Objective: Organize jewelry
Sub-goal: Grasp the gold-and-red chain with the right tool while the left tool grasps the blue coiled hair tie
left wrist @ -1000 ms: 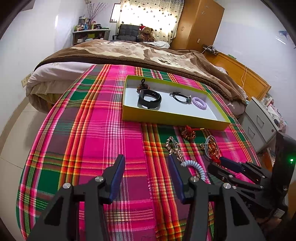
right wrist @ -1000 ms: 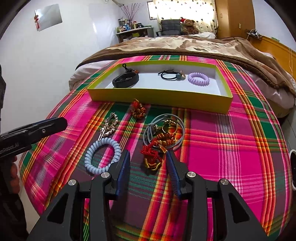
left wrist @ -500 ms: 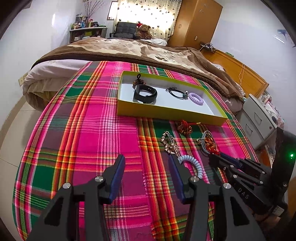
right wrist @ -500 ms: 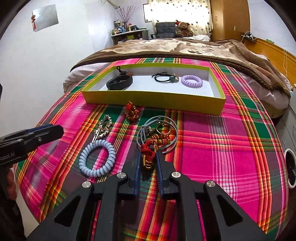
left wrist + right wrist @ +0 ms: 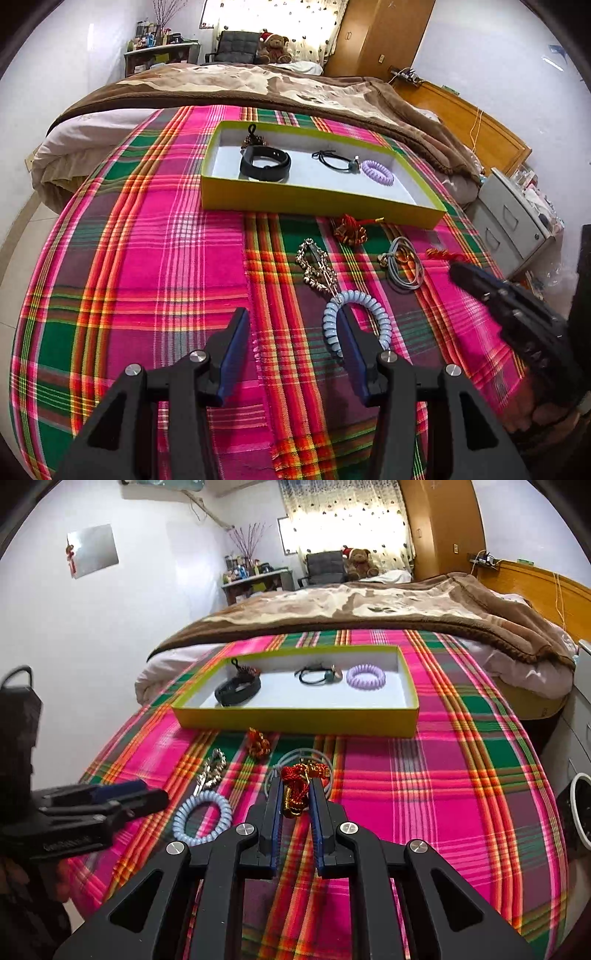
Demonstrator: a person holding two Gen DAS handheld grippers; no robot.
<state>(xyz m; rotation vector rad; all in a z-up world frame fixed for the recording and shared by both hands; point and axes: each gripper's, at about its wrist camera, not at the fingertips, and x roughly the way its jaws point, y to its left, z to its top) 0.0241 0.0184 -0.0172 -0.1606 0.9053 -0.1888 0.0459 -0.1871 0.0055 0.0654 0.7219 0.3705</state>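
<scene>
Plaid cloth (image 5: 147, 258) covers the surface in front of you, pink, green and orange; the brown-blanketed bed (image 5: 369, 605) sits behind it. On the cloth's far part lies the yellow tray (image 5: 295, 722), white inside. In the tray, left to right: a black band (image 5: 236, 692) with a small dark charm (image 5: 245, 670) just behind it, a black hair tie (image 5: 314, 675), and a purple coil tie (image 5: 365, 677) near the right wall.

Your left gripper (image 5: 293, 336) hovers low over the cloth with its fingers spread wide, nothing between them. Its right finger overlaps the pale blue coil bracelet (image 5: 356, 317) in the left wrist view; whether it touches it you can't tell.

Your right gripper (image 5: 293, 795) is squeezed onto the red and gold beaded bracelet (image 5: 295, 786), pads nearly together, the piece bunched between them, raised off the cloth in front of the tray's near wall. In the left wrist view only a red bit shows at its tip.

Loose on the cloth: a grey cord loop (image 5: 404, 267) just under the held piece, a silver chain (image 5: 319, 266) beside the blue coil, and a small red-gold knot ornament (image 5: 351, 229) just before the tray's near wall.
</scene>
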